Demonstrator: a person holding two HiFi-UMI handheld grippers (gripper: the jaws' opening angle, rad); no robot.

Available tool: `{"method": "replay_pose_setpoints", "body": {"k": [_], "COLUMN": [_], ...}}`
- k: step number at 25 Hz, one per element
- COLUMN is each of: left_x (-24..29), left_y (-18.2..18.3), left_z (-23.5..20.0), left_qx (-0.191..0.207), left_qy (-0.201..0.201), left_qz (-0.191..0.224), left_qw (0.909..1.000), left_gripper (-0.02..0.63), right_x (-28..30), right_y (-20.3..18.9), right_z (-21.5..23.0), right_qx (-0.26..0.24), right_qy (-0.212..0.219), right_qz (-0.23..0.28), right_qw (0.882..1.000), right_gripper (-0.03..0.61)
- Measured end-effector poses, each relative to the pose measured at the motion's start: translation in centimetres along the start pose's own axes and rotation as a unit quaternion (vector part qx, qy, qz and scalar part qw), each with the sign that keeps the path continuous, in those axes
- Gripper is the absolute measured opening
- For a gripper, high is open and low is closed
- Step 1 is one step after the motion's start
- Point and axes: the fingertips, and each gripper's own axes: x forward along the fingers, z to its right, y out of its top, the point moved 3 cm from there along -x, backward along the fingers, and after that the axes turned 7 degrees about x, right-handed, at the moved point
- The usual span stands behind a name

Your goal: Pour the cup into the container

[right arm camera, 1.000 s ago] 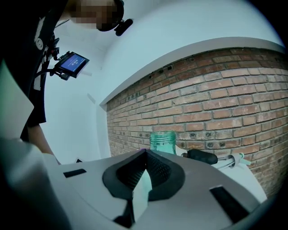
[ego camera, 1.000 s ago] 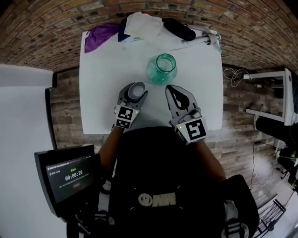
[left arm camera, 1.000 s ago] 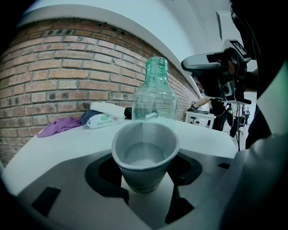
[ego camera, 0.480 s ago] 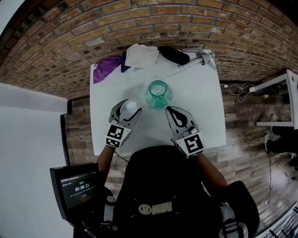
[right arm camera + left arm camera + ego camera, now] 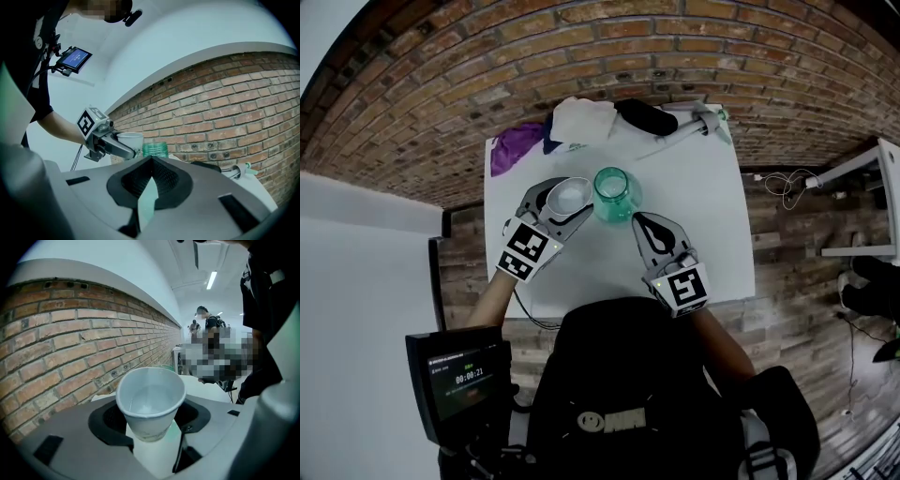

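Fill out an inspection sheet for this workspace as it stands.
Surface: white table, set against a brick wall.
Job's things: paper cup with clear liquid in it, held up beside the green glass jar.
Clutter: purple cloth, white cloth, black object and white tool, all along the far edge.
Grippers: left gripper shut on the paper cup; right gripper shut, nothing in it.
Cables: white cable on the floor at the right.
Surroundings: plank floor; small screen at the near left.
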Motion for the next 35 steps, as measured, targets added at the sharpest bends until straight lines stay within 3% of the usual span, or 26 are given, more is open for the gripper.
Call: {"method": "replay_pose_setpoints", "body": {"k": [10,19,29,35], "left_x": [0.4,1.0,1.1,1.2], "left_y": [1.2,1.7,1.7,1.9], "left_z": [-0.7,-1.2,-1.3,-1.5], "left_qx": [0.044,0.104,0.161,0.164], "left_qy": [-0.041,-0.041,-0.024,-0.016], "left_qz": [-0.092,-0.168,-0.209,-0.22], "left_qw": [0.9939,0.9794,0.9642,0.9615], "left_gripper": [0.279,0.279,0.279,0.279], "right_x": [0.6,0.3,0.2,0.3], "right_y": [0.1,0.2,0.2,0.4], "right_z": [0.0,0.3,-0.1,-0.5], "right_qx": [0.002,0.002,0.003,0.008], "right_qy": [0.015,0.013,0.017,0.021], "right_qz": [0.001,0.006,0.005,0.006], "right_qw": [1.0,1.0,1.0,1.0], "right_gripper": [0.0,0.0,0.0,0.0]}}
